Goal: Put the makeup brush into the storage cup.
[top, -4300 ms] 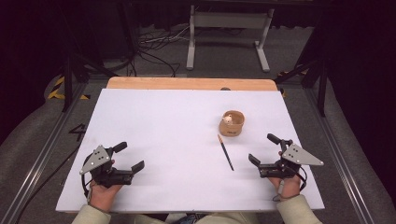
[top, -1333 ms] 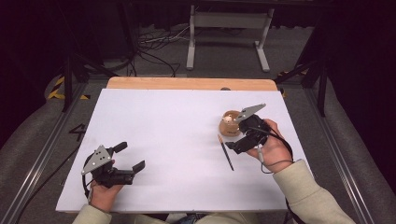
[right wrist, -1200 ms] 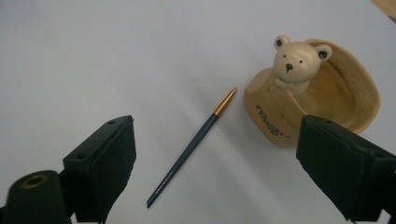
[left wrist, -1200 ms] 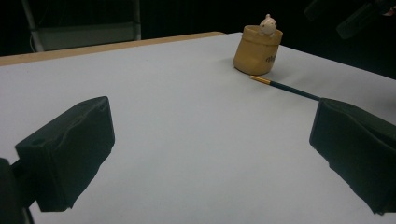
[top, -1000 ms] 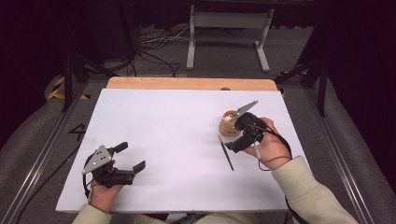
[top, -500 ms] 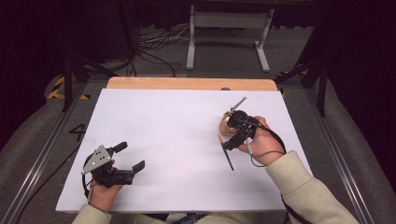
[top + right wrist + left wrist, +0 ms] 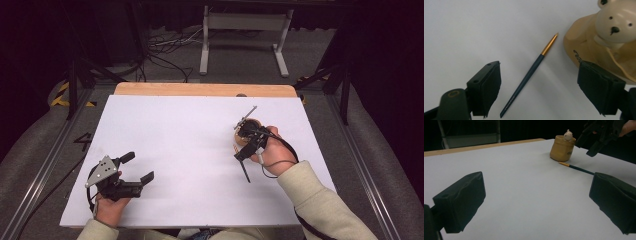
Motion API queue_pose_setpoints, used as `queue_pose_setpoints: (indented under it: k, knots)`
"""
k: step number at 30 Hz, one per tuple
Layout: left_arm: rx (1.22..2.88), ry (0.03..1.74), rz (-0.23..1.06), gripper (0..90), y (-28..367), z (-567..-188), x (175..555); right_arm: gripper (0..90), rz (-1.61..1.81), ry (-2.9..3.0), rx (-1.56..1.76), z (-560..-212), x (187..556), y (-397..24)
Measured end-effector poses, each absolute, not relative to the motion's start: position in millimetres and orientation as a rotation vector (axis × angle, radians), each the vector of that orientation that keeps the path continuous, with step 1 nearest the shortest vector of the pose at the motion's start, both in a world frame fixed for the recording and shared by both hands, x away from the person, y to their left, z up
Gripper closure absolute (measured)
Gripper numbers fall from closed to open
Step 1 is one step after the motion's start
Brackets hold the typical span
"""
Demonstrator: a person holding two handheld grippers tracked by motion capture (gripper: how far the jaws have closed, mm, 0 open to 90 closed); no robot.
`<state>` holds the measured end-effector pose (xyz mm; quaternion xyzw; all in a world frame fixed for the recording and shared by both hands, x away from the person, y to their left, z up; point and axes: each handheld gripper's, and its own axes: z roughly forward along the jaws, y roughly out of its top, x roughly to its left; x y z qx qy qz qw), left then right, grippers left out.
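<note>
White matte sheet (image 7: 175,135) covers the table. On it lies a slim dark brush (image 7: 529,75) with a gold metal collar, flat beside a tan, rounded pot (image 7: 562,148); a glossy cream bear (image 7: 616,21) peeks over its rim. The right gripper (image 7: 537,87) straddles the brush, jaws apart and just closing, not touching it. From above, that hand hides most of the pot. The left gripper (image 7: 534,202), gaping wide, sits well apart.

The bench (image 7: 175,130) lies bare left of the pen (image 7: 530,72); the bear pot (image 7: 604,42) stands just beside its gold tip.
</note>
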<state>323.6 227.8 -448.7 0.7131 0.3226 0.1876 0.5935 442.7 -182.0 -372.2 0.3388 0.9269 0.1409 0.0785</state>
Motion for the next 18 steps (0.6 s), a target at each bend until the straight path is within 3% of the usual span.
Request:
queue_pose_setpoints:
  k: [8,18]
  knots:
    - [1.654,0.752,0.440,1.2,228,-449,323,21.3,0.416,2.779,1.030,-384,446,-178]
    - [1.658,0.754,0.433,1.4,228,-449,324,29.6,0.353,2.787,1.060,-399,447,-173]
